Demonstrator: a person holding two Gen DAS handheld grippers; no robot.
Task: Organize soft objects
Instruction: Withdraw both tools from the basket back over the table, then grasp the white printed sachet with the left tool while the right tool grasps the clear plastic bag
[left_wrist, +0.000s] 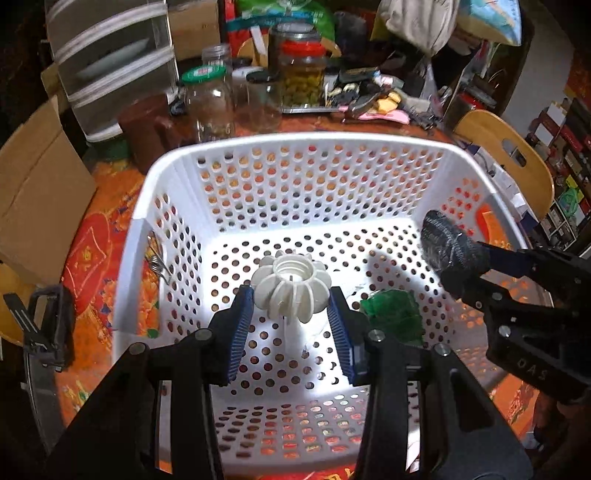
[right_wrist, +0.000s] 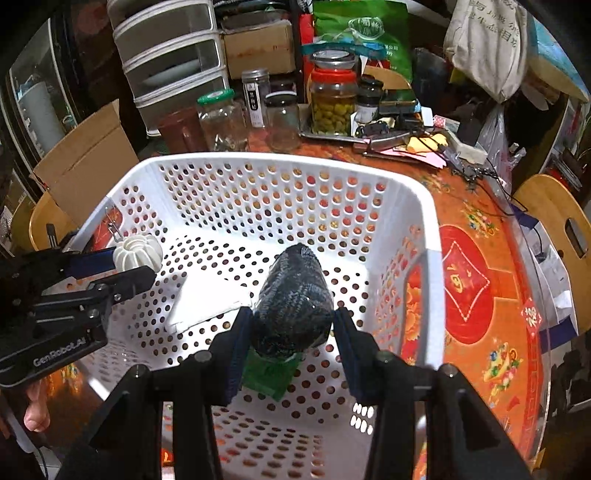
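Table: red-orange patterned cloth (right_wrist: 476, 280), glass jars (right_wrist: 221, 118) far.
Basket: white perforated plastic basket (left_wrist: 295, 147).
Left gripper (left_wrist: 291, 299): clamps white ribbed plastic ball (left_wrist: 291, 286).
Right gripper (right_wrist: 291, 325): clamps dark knitted roll (right_wrist: 291, 299); green piece (right_wrist: 266, 376) below.

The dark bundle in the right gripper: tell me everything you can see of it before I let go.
The dark bundle looks like rolled knit fabric, black with grey flecks, wrapped in glossy clear film. It is oblong and points away from the right gripper, whose blue pads press its near end from both sides. It hangs inside the white basket, above the holed floor, over a green item. From the left wrist view its rounded tip touches nothing.
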